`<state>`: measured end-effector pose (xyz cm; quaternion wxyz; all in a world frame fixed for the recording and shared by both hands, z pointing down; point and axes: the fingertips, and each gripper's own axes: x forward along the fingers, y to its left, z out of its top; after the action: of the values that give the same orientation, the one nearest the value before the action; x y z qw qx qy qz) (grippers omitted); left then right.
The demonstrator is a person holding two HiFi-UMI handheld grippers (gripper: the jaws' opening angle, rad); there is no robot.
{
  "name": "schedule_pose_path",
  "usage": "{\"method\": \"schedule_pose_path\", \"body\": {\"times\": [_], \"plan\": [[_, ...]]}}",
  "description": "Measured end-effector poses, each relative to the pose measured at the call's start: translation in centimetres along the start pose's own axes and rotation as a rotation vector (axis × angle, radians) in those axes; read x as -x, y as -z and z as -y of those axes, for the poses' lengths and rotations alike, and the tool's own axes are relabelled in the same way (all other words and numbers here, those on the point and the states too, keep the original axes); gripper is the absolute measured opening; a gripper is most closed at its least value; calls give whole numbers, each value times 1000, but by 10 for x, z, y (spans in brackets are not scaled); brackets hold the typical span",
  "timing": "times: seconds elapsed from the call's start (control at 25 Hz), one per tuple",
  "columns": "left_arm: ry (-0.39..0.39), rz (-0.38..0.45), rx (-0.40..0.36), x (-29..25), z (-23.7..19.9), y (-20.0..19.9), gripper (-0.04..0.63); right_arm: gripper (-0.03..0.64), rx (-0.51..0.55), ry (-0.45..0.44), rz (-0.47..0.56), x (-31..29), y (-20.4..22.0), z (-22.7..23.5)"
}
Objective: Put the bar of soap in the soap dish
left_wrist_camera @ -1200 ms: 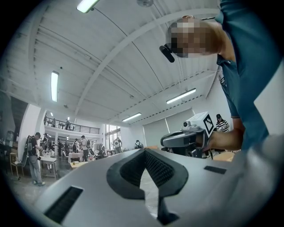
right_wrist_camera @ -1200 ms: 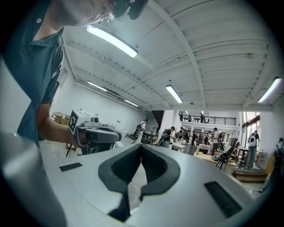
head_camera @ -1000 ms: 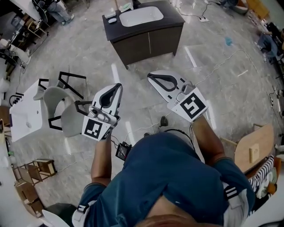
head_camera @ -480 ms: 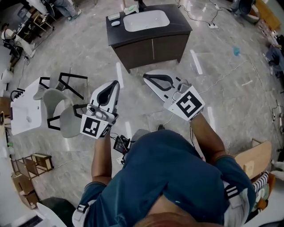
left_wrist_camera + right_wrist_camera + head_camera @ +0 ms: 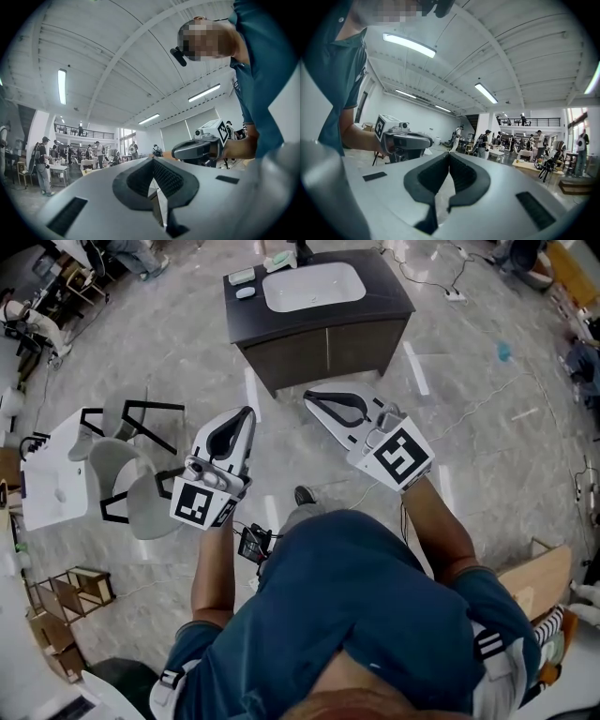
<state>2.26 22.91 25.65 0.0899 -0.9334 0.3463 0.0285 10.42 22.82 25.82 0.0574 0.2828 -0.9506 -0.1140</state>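
White soap bar (image 5: 245,292) perhaps lies crosswise.

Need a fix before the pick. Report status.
Left gripper shut, empty. Right gripper shut, empty. Soap not in hand; small items on vanity too far to tell apart. Chair off left, not blocking.

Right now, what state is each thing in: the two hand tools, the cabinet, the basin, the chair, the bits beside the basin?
Left gripper: shut, empty.
Right gripper: shut, empty.
Cabinet doors: closed.
Basin: looks empty.
Chair: upright, unoccupied.
Small items by the basin: lying on the counter, too small to identify.
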Motion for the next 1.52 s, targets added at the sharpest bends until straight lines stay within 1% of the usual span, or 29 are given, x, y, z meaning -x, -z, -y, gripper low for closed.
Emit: {"method": "schedule_pose_path", "body": {"times": [0.16,0.28,0.36,0.44,0.72,0.92,1.12,1.28,1.44,1.52], "plan": [[25,-7,9,-10,-33,5,3,14,-11,19,-10,-30,2,17],[44,6,10,-18,-60,9,3,15,-18,42,-29,-52,6,31],[64,-7,15,-23,-74,16,3,15,-18,54,-34,-66,10,39],[76,-3,16,-28,-88,21,3,14,-12,58,-36,-79,14,46],[88,-20,39,-49,-117,36,3,15,-25,60,-56,-106,25,72],[66,-30,33,-85,-143,46,3,15,-35,44,-48,-122,44,116],[20,-44,22,-129,-170,55,3,15,-53,6,-36,-134,55,166],[-15,-77,31,-163,-181,66,3,15,-48,-39,-17,-142,65,204],[-56,-57,24,-183,-192,70,3,15,-38,-86,-6,-153,74,227],[-67,-78,30,-189,-198,76,3,14,-46,-98,-1,-159,78,237]]}}
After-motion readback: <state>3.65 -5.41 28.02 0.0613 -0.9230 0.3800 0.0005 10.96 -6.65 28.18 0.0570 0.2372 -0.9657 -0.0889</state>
